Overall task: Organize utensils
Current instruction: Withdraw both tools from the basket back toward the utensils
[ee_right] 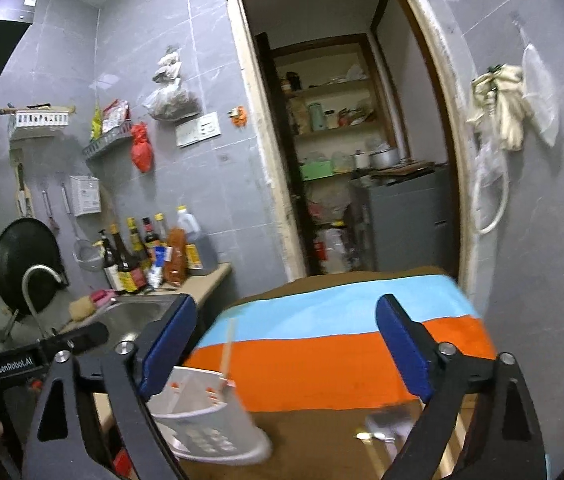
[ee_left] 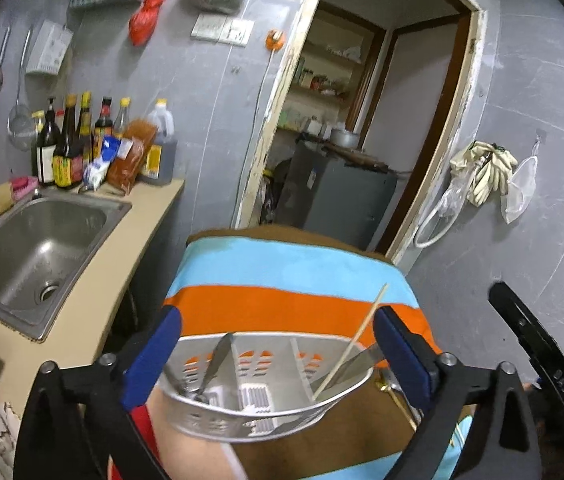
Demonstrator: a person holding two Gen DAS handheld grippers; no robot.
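Brightness: even, cool indoor light on the grey tiled wall [ee_right: 210, 60]; the room behind the doorway [ee_right: 341, 140] is dimmer.
Glare: dull sheen on the sink [ee_left: 38, 248] and a bright patch on a ceiling panel [ee_right: 30, 0].
Shadows: soft, none sharp.
Blur: the right wrist view smears the white basket [ee_right: 206, 420] and what lies near the lower edge; the left wrist view is sharper.
Distortion: strong fisheye bending of the doorway frame, with black corners.

Left gripper [ee_left: 278, 344], right gripper [ee_right: 285, 344]: black angular frames, blue finger pads, silver screws; white "GenRobot.AI" lettering at left edge.
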